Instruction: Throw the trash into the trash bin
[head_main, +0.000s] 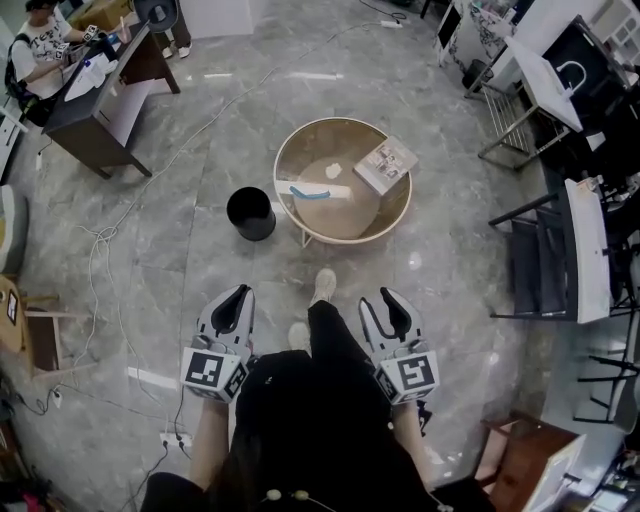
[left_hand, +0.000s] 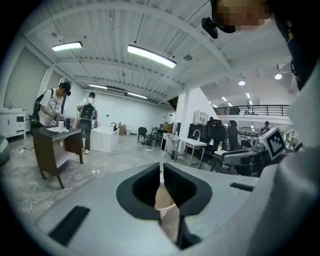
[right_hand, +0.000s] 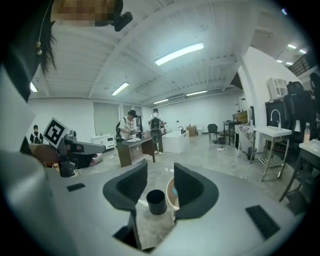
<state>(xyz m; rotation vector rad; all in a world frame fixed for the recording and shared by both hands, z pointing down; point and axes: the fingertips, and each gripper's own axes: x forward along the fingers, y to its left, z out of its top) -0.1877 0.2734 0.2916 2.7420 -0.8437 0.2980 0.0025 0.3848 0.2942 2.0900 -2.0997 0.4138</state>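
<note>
A round wooden-rimmed table (head_main: 286, 152) stands ahead of me on the marble floor. On it lie a crumpled white paper (head_main: 333, 171), a small printed box (head_main: 385, 165) and a blue-and-white strip (head_main: 305, 190). A black trash bin (head_main: 250, 213) stands on the floor at the table's left. My left gripper (head_main: 238, 292) is held low, well short of the bin, jaws shut and empty. My right gripper (head_main: 378, 298) is open, with nothing in it. In the right gripper view the bin (right_hand: 156, 201) and the table's rim (right_hand: 170, 196) show between the open jaws of the right gripper (right_hand: 160, 175).
A dark desk (head_main: 95, 100) with a person (head_main: 40, 50) at it stands far left. Cables (head_main: 100, 240) trail over the floor on the left. Folding chairs and white tables (head_main: 560, 260) line the right side. My own shoe (head_main: 323, 285) is between the grippers.
</note>
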